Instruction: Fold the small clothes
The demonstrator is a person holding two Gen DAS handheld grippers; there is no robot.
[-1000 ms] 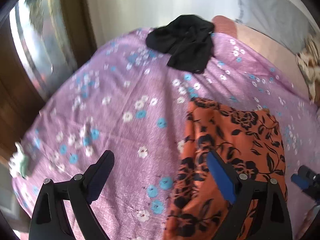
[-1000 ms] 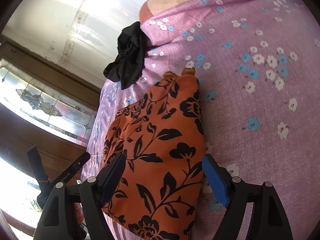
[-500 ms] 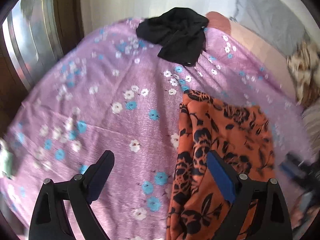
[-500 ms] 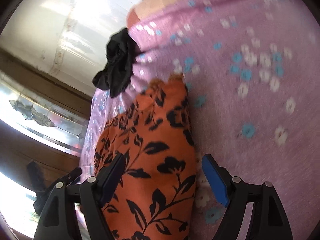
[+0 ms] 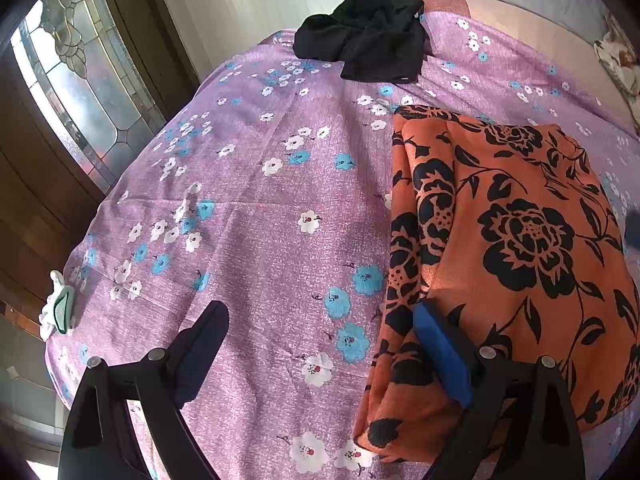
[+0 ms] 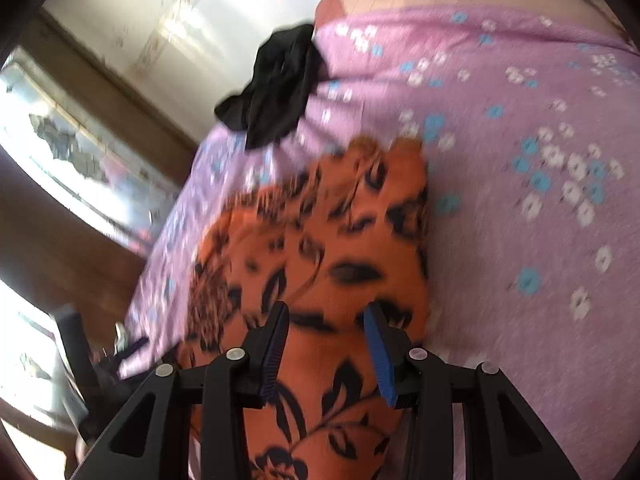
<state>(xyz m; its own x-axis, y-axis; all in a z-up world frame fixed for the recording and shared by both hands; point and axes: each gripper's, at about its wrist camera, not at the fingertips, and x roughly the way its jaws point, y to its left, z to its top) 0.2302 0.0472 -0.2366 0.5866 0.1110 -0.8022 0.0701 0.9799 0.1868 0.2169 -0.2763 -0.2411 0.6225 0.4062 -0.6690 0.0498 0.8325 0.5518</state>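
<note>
Orange floral garment lies partly folded on the purple flowered bedspread, filling the 3 to 5 o'clock part of our left wrist view. We bring both claws to its near edge, likely to lift it for the next fold. A black garment waits at 12 o'clock, well apart, probably next. Our right gripper is closing with orange cloth between its jaws; blur hides whether the pads bite. Our left gripper stands wide, one finger over the cloth's edge. Only this view shows a white-and-green scrap at 9 o'clock.
</note>
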